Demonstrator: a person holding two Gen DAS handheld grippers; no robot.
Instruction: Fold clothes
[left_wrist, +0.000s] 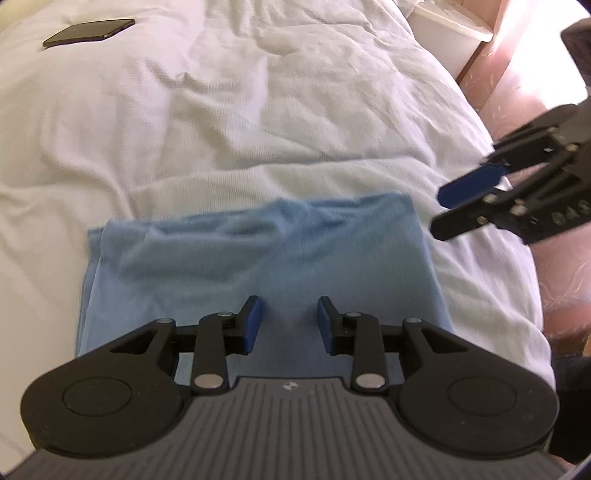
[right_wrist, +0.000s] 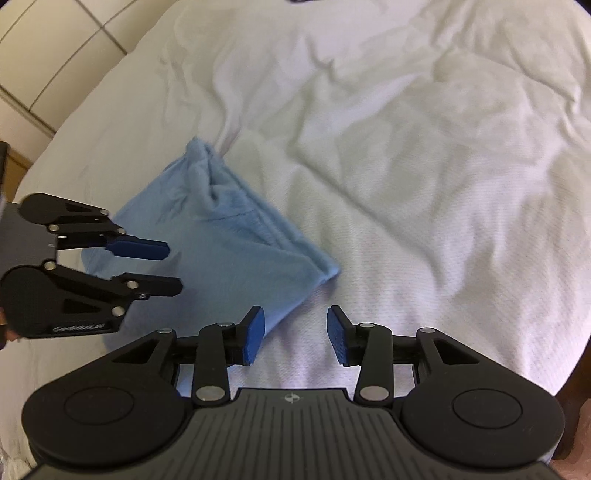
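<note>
1. Left wrist view shows the blue garment (left_wrist: 258, 266) lying as a compact, layered rectangle on the white bedsheet (left_wrist: 258, 110).
2. This fits either a finished fold or one awaiting another crease; any further fold should pinch both layers at an edge.
3. The left gripper (left_wrist: 290, 321) hangs spread and empty above its near edge.
4. The right gripper (right_wrist: 295, 332), jaws apart, holds nothing just beside the garment's corner.
</note>
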